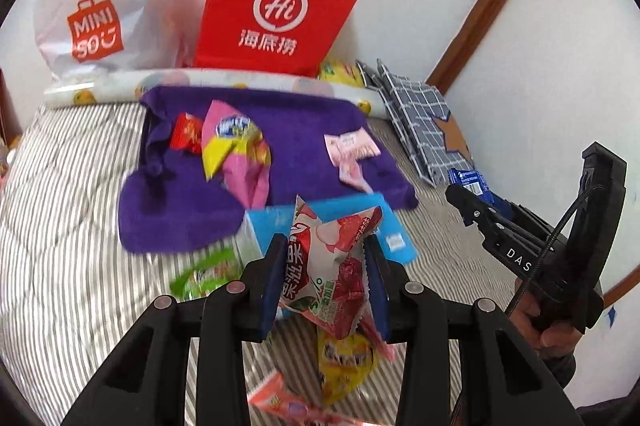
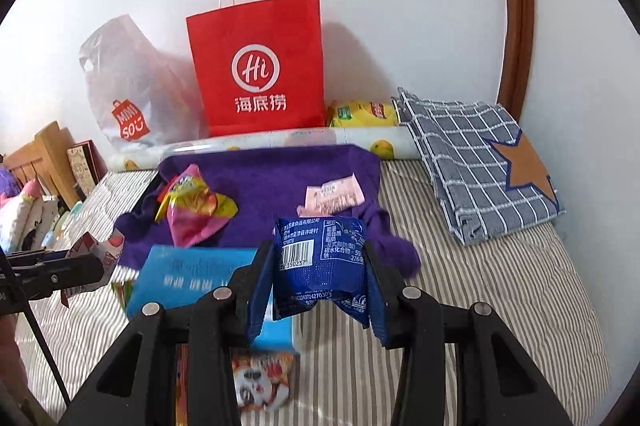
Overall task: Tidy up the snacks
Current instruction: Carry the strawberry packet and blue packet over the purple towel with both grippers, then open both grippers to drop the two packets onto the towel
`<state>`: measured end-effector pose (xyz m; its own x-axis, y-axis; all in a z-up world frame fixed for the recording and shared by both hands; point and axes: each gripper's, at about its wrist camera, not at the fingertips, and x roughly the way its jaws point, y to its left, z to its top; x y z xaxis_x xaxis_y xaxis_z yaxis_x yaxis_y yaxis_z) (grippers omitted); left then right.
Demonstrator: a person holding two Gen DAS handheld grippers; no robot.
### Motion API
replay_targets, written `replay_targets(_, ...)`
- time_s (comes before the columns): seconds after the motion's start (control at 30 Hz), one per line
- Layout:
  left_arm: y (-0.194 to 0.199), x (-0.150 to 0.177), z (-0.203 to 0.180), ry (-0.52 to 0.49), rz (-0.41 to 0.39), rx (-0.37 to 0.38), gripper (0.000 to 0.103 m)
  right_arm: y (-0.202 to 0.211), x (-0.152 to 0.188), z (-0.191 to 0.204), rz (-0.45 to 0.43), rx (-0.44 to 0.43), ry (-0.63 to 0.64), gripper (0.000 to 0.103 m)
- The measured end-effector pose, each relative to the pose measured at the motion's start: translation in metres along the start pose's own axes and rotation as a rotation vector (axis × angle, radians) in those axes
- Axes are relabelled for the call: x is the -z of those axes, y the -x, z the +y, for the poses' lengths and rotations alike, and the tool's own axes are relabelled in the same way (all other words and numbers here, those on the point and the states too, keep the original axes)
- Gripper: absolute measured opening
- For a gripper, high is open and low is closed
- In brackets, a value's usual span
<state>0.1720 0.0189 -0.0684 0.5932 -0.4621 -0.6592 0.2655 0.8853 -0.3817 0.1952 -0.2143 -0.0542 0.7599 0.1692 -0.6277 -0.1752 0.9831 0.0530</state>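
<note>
Pinching a red-and-white fruit snack packet [image 1: 332, 262] between its blue pads, the left hand-held gripper [image 1: 326, 276] holds it above the striped bed [image 1: 72, 226], over the near edge of a light-blue box [image 1: 276, 222]. The right hand-held gripper [image 2: 320, 286] clamps a dark-blue snack packet [image 2: 320, 266], barcode side facing the camera, also lifted clear of the bedding and just in front of the purple towel [image 2: 272, 177]. On that towel lie a pink-and-yellow snack bag [image 2: 192, 209] toward its left and pale pink sachets [image 2: 334, 195] toward its right. A small red packet [image 1: 186, 131] sits beside the pink bag in the left wrist view. Behind the towel a printed roll [image 2: 280, 139] lies crosswise, and against the wall stand a red Haidilao paper bag [image 2: 260, 65] and a translucent Miniso plastic bag [image 2: 128, 97]. A folded blue checked cloth [image 2: 476, 161] rests at the right.
</note>
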Motion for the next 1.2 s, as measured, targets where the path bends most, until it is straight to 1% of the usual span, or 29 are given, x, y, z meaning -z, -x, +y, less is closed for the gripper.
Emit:
replay_targets(0.2, -0.008, -0.028, 0.014, 0.026, -0.034, -0.02, 0.038, -0.024, -0.026, -0.003, 0.001, 0.003, -0.017, 0.04)
replay_targets(0.3, -0.008, -0.039, 0.024, 0.032, -0.056, -0.055, 0.038, -0.035, -0.038, -0.006, -0.003, -0.003, -0.02, 0.04)
replay_targets(0.43, -0.009, -0.055, 0.04, 0.052, -0.076, -0.107, 0.038, -0.051, -0.056, -0.008, -0.012, 0.011, -0.012, 0.04)
replay_targets(0.53, -0.013, -0.065, 0.051, 0.057, -0.095, -0.162, 0.038, -0.066, -0.067, -0.008, -0.011, 0.016, -0.014, 0.04)
replay_targets(0.6, -0.018, -0.068, 0.059, 0.076, -0.095, -0.16, 0.038, -0.076, -0.071, -0.009, -0.009, 0.024, -0.012, 0.04)
replay_targets(0.7, -0.03, -0.07, 0.069, 0.095, -0.091, -0.17, 0.038, -0.095, -0.067, -0.01, 0.003, 0.017, -0.016, 0.04)
replay_targets(0.8, -0.045, -0.069, 0.079, 0.093, -0.084, -0.221, 0.038, -0.115, -0.055, -0.013, 0.034, -0.003, -0.026, 0.04)
replay_targets(0.93, -0.061, -0.067, 0.091, 0.093, -0.07, -0.273, 0.038, -0.136, -0.043, -0.015, 0.089, 0.004, -0.016, 0.04)
replay_targets(1.1, -0.08, -0.06, 0.102, 0.119, -0.026, -0.257, 0.039, -0.145, -0.035, -0.02, 0.119, 0.001, -0.025, 0.04)
replay_targets(1.2, -0.085, -0.056, 0.104, 0.126, -0.017, -0.248, 0.04, -0.151, -0.032, -0.024, 0.138, -0.005, -0.038, 0.04)
